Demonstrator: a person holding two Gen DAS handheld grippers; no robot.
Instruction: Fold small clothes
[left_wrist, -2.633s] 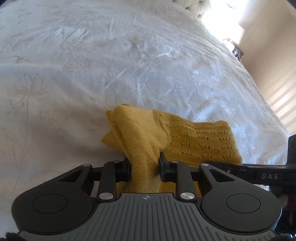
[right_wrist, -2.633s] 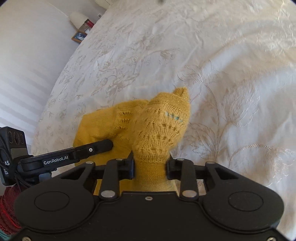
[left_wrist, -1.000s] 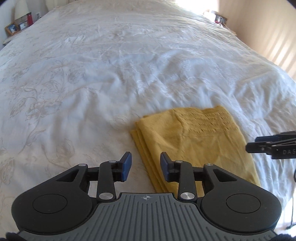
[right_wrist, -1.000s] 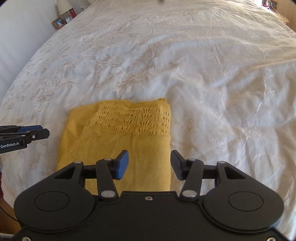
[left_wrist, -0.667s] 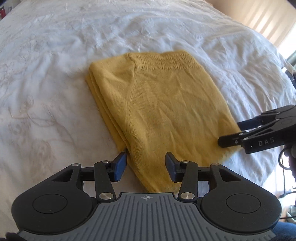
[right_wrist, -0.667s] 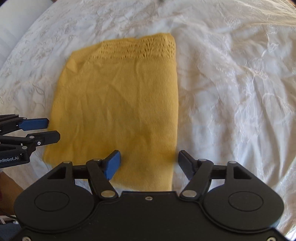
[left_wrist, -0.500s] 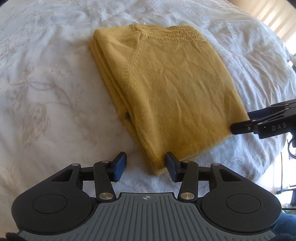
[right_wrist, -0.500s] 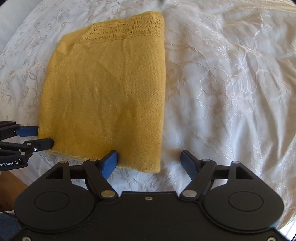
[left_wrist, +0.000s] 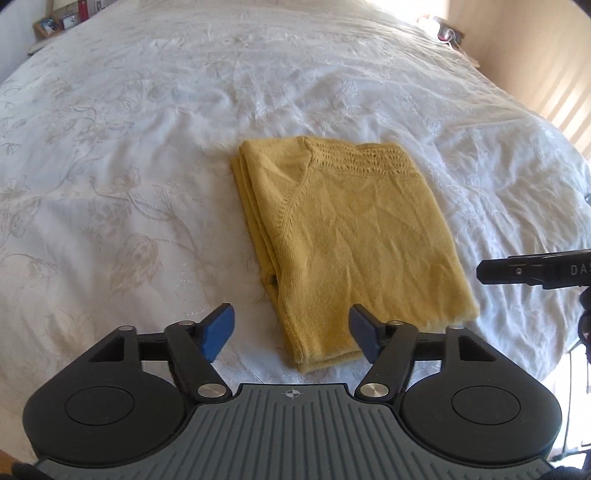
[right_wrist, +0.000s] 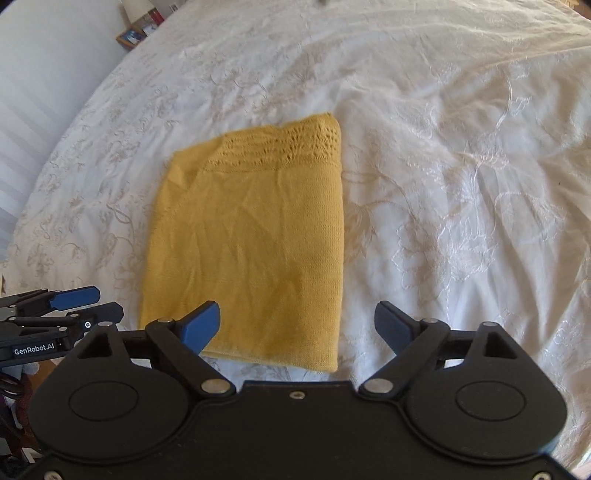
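A mustard-yellow knit garment (left_wrist: 351, 236) lies folded into a flat rectangle on the white bed, its lace-patterned band at the far end. It also shows in the right wrist view (right_wrist: 251, 240). My left gripper (left_wrist: 291, 328) is open and empty, just above the garment's near left corner. My right gripper (right_wrist: 297, 321) is open wide and empty, above the garment's near right corner. The right gripper's fingers (left_wrist: 532, 271) show at the right edge of the left wrist view; the left gripper's fingers (right_wrist: 74, 299) show at the left edge of the right wrist view.
The white embroidered bedspread (left_wrist: 147, 147) covers the whole bed. A nightstand with a lamp and small items (right_wrist: 136, 22) stands at the far left corner. The bed's near edge drops off beside the garment (left_wrist: 554, 332). A wall (left_wrist: 535, 55) is to the right.
Both grippers let go of the garment, which now lies folded flat. Both have pulled back from it toward its near edge and their jaws have opened wider.
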